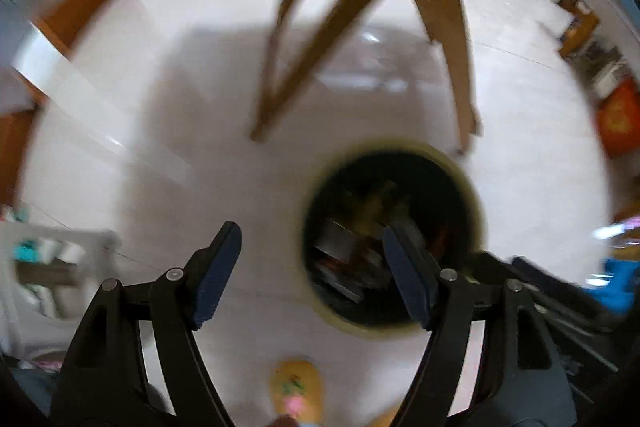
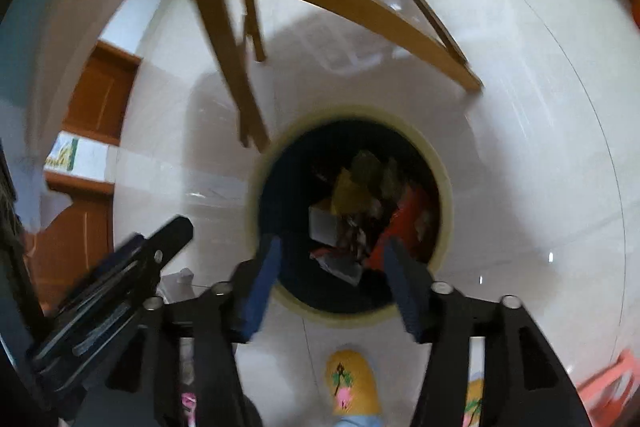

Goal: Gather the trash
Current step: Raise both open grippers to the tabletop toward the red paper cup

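A round trash bin (image 2: 340, 315) with a pale yellow rim stands on the white floor, its dark inside holding several pieces of trash: a yellow wrapper (image 2: 348, 187), a red packet (image 2: 408, 215) and a white carton (image 2: 320, 223). My right gripper (image 2: 332, 241) hangs open over the bin's mouth with nothing between its blue pads. My left gripper (image 1: 310, 231) is open and empty too, above the left edge of the bin (image 1: 420, 147). Each gripper shows at the side of the other's view: the left one (image 2: 120, 287), the right one (image 1: 560, 291).
Wooden chair legs (image 1: 304, 59) stand just beyond the bin (image 2: 236, 67). A person's yellow slippers (image 2: 352, 383) are on the floor below the grippers. A wooden door (image 2: 100, 95) is at the left, a white shelf unit (image 1: 52, 259) at lower left, an orange item (image 1: 620, 119) at the right.
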`<move>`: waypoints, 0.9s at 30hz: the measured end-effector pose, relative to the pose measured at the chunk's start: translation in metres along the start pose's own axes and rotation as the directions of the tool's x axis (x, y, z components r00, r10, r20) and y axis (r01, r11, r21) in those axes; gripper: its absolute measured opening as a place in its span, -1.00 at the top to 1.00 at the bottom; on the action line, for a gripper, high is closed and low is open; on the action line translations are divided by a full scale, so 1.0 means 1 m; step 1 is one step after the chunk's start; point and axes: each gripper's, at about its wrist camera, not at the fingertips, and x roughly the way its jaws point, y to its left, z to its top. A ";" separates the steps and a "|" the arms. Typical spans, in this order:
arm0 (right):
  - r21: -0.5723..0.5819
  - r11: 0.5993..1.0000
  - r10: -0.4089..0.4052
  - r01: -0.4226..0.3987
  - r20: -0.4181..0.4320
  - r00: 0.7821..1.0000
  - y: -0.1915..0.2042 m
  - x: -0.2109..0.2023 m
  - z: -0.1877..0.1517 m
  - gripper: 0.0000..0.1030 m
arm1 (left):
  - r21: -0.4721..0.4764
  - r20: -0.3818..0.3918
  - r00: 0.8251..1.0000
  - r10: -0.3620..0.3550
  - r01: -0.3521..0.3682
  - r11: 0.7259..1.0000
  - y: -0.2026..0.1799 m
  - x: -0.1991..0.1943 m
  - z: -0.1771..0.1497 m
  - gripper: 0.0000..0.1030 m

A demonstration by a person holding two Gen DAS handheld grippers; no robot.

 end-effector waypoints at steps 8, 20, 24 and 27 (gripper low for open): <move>-0.023 0.999 -0.034 0.034 0.004 0.999 -0.002 -0.046 0.005 -0.13 | -0.007 -0.057 0.998 -0.003 0.003 1.000 0.019 -0.040 0.024 -0.09; -0.004 1.000 0.003 -0.003 0.065 0.998 0.058 -0.240 0.048 -0.41 | -0.129 -0.057 0.944 -0.324 0.314 0.940 0.054 -0.215 0.102 -0.18; -0.068 0.996 -0.055 0.065 0.150 0.987 0.100 -0.322 0.067 -0.42 | 0.088 -0.047 0.996 -0.081 0.085 0.993 0.043 -0.266 0.132 -0.29; -0.084 0.995 -0.036 0.054 0.208 0.978 0.126 -0.378 0.081 -0.43 | 0.067 0.054 0.991 -0.119 0.116 0.991 0.055 -0.316 0.151 -0.30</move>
